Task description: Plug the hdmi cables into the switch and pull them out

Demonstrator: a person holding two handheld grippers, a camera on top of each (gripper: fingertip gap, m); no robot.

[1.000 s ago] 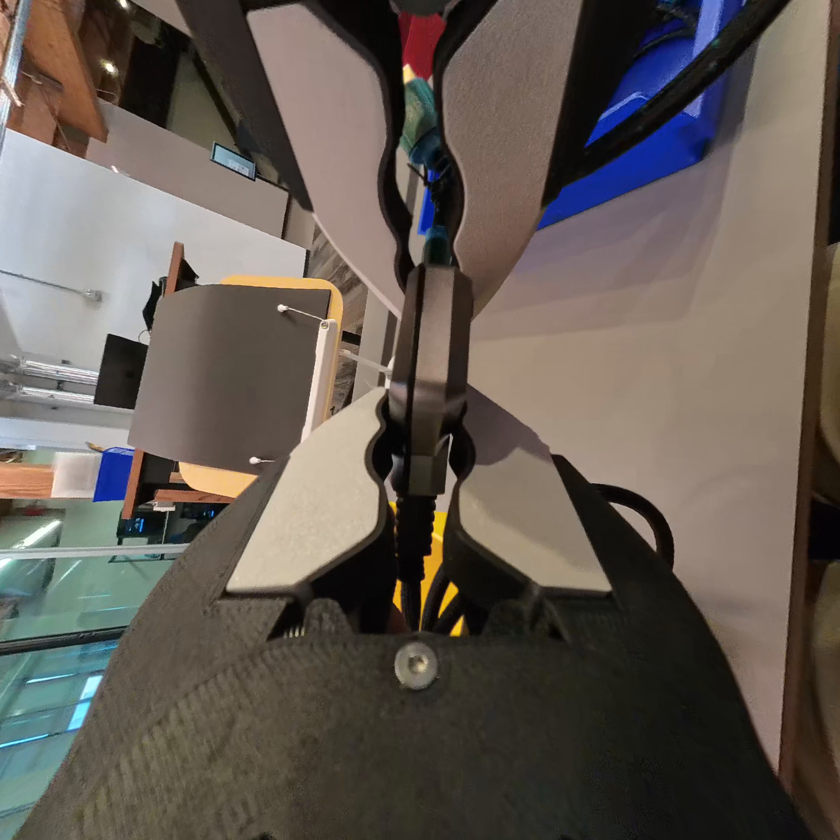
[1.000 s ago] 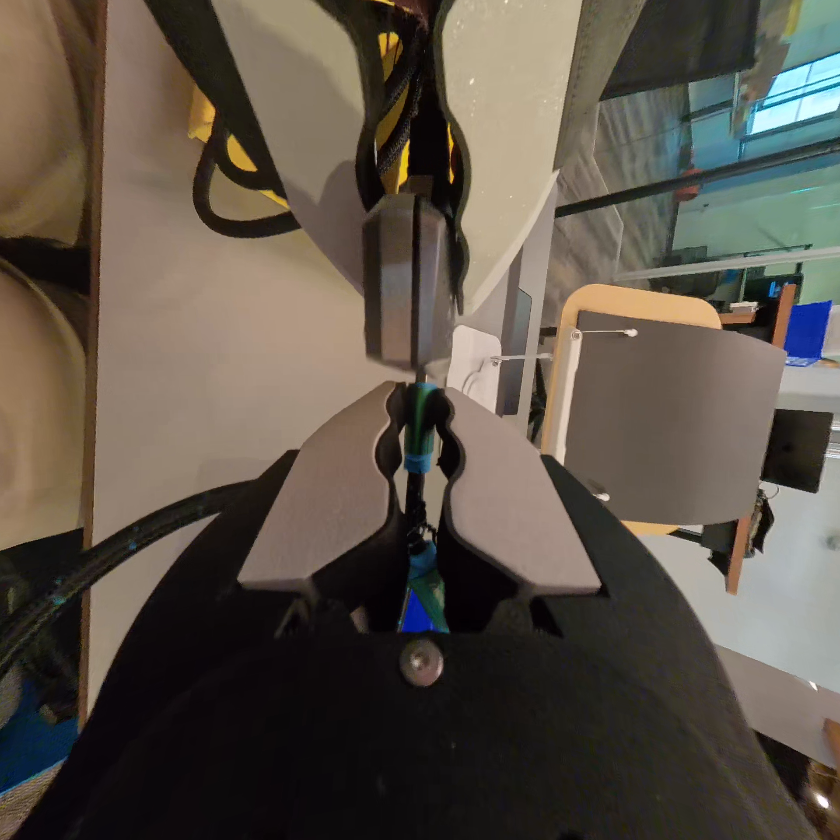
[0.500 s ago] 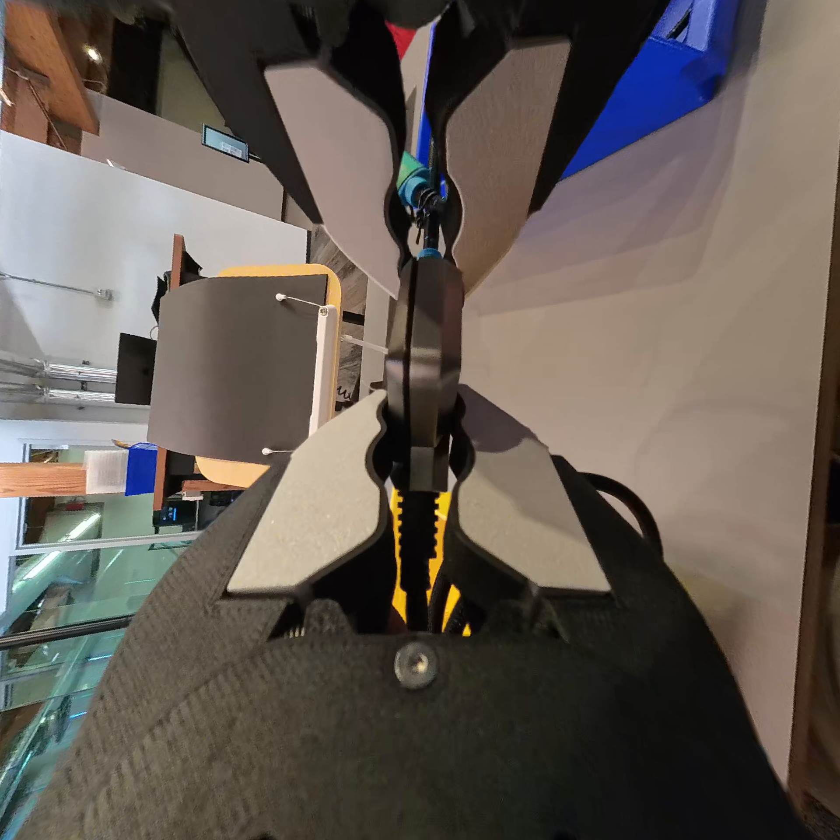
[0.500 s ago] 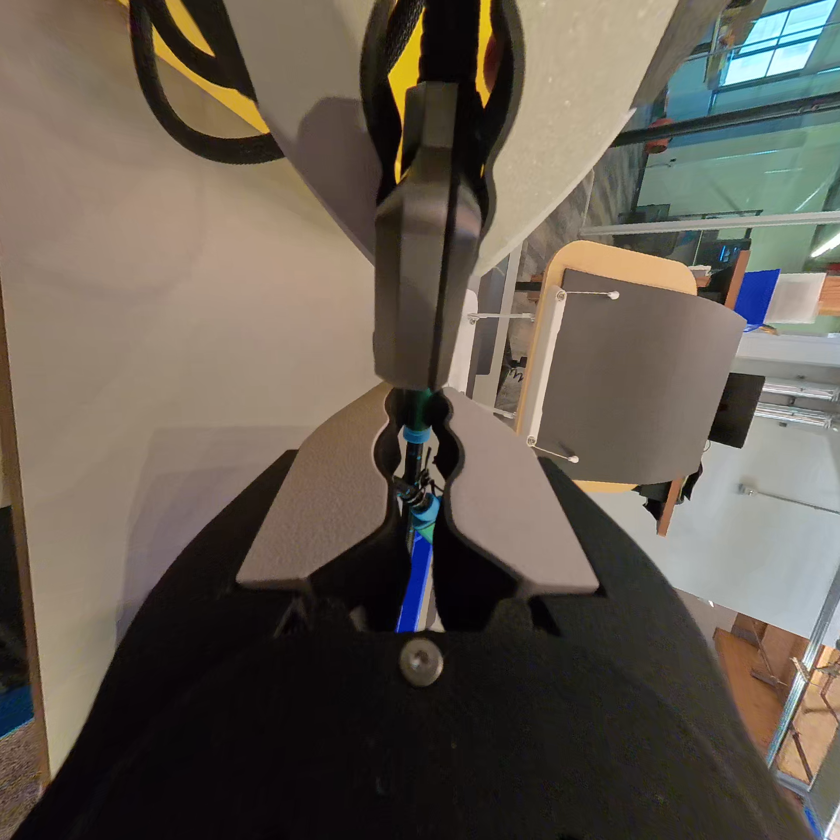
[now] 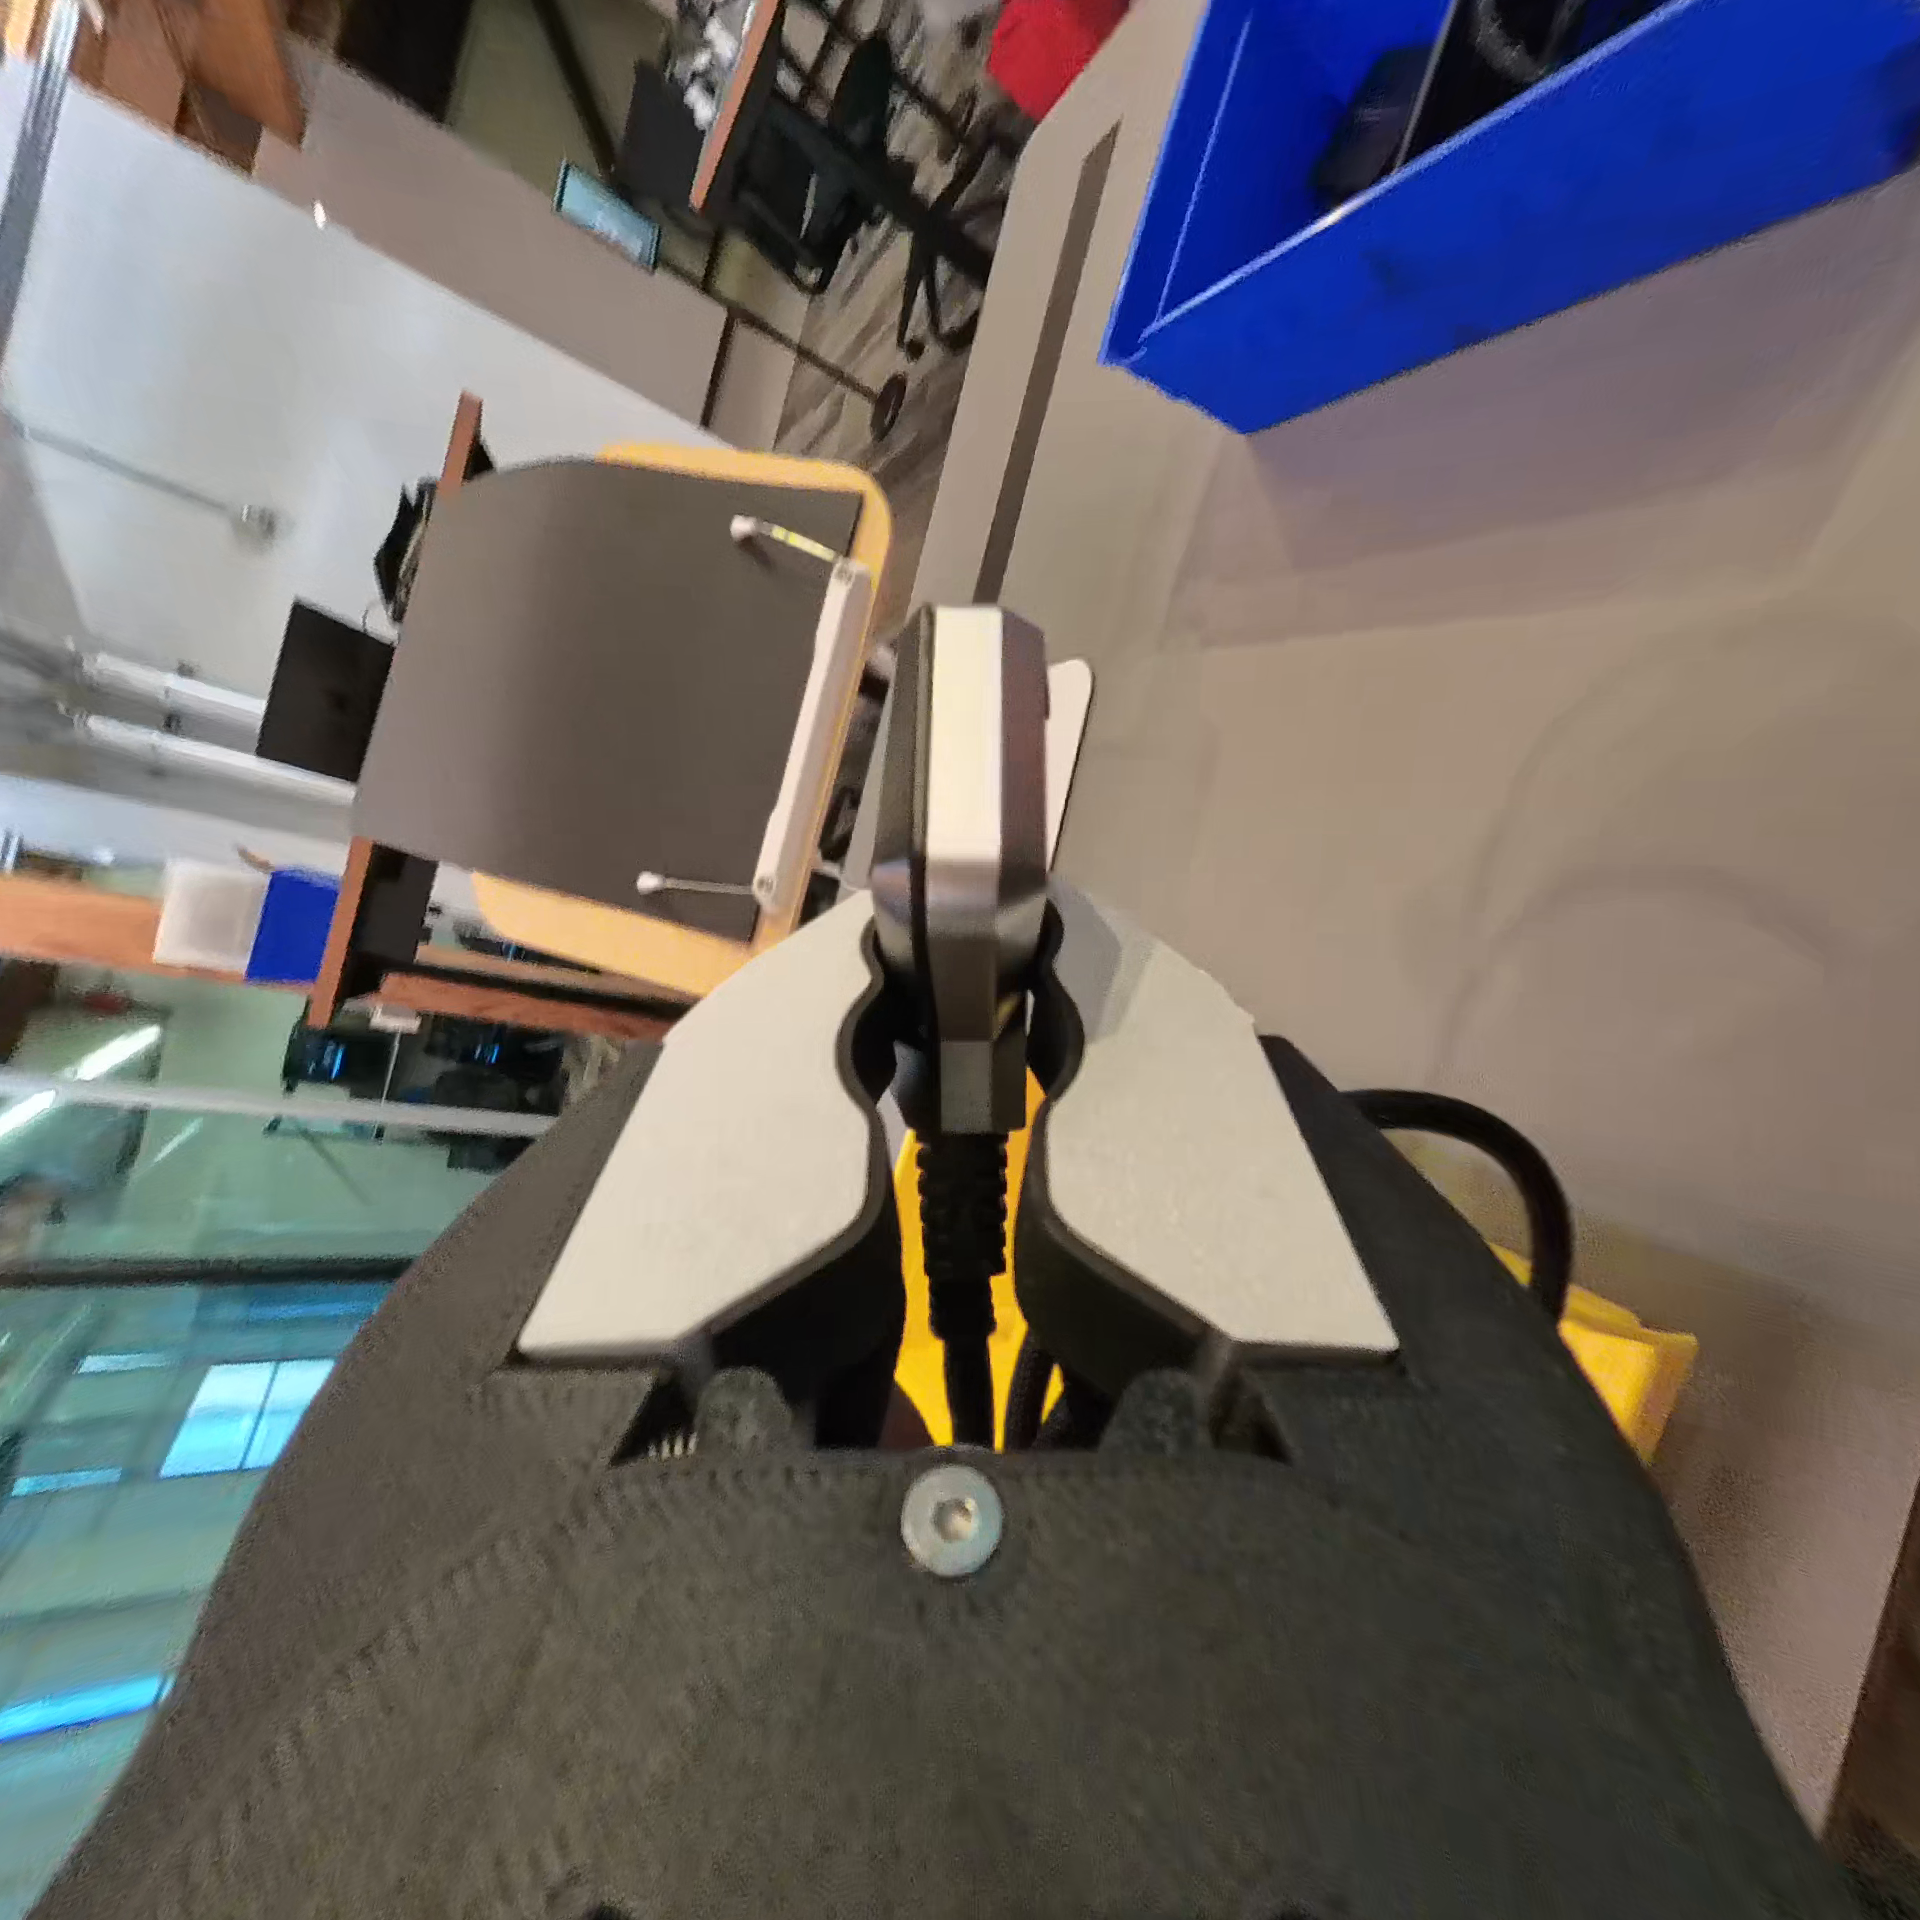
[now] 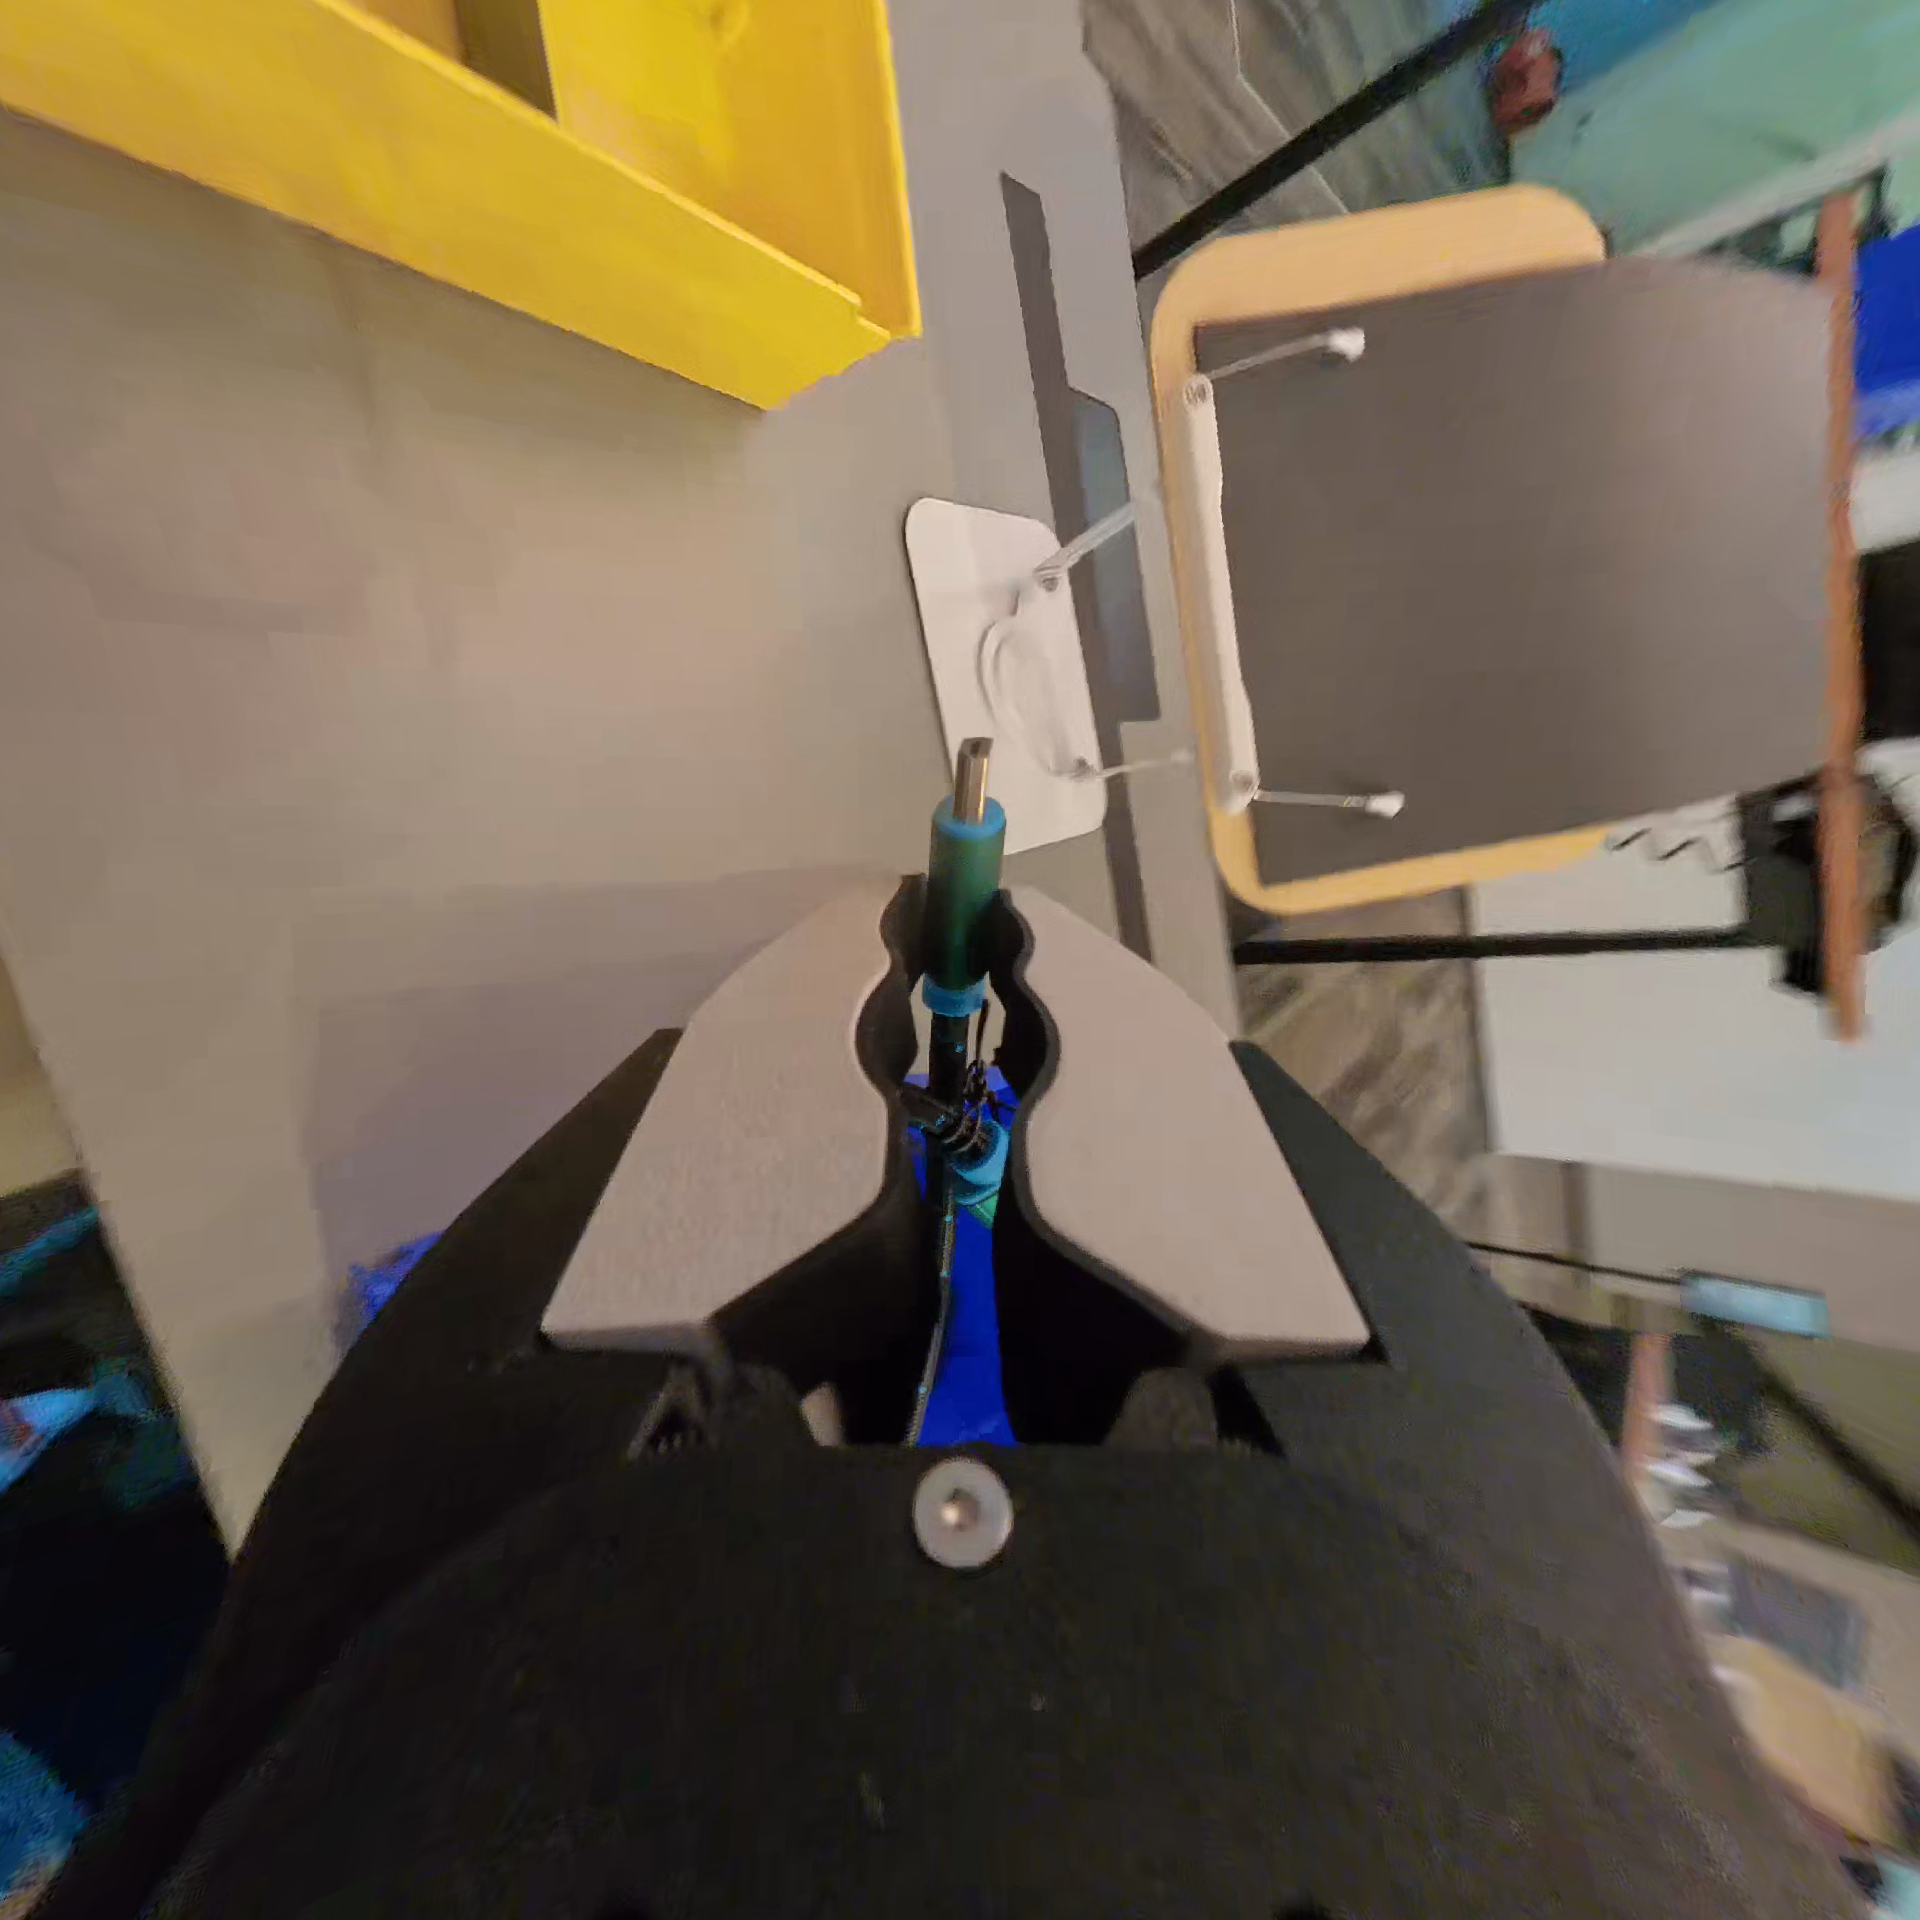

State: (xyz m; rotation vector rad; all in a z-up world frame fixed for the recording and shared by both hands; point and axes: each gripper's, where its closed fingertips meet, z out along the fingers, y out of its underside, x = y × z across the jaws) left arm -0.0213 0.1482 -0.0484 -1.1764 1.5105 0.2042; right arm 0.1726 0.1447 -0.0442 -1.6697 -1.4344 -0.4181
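Observation:
My left gripper (image 5: 966,925) is shut on the rear end of the dark grey HDMI switch (image 5: 966,748), which stands edge-on between the fingertips. Its black braided cable (image 5: 961,1247) runs back between the fingers. My right gripper (image 6: 964,899) is shut on the green HDMI cable plug (image 6: 964,883). The plug's bare metal tip (image 6: 974,779) points forward into free air. The switch does not show in the right wrist view. Neither gripper shows in the other's view. Both are held above the grey table (image 5: 1455,831).
A blue bin (image 5: 1507,208) sits on the table ahead of the left gripper, and a yellow bin (image 5: 1600,1351) lies under it with a black cable loop. In the right wrist view the yellow bin (image 6: 520,156) lies ahead. A chair (image 6: 1507,571) stands past the table edge. My right fingertips sit around 20 cm from my left ones.
The green plug was in the switch and has come out. The two grippers have drawn apart, and each has left the other's view.

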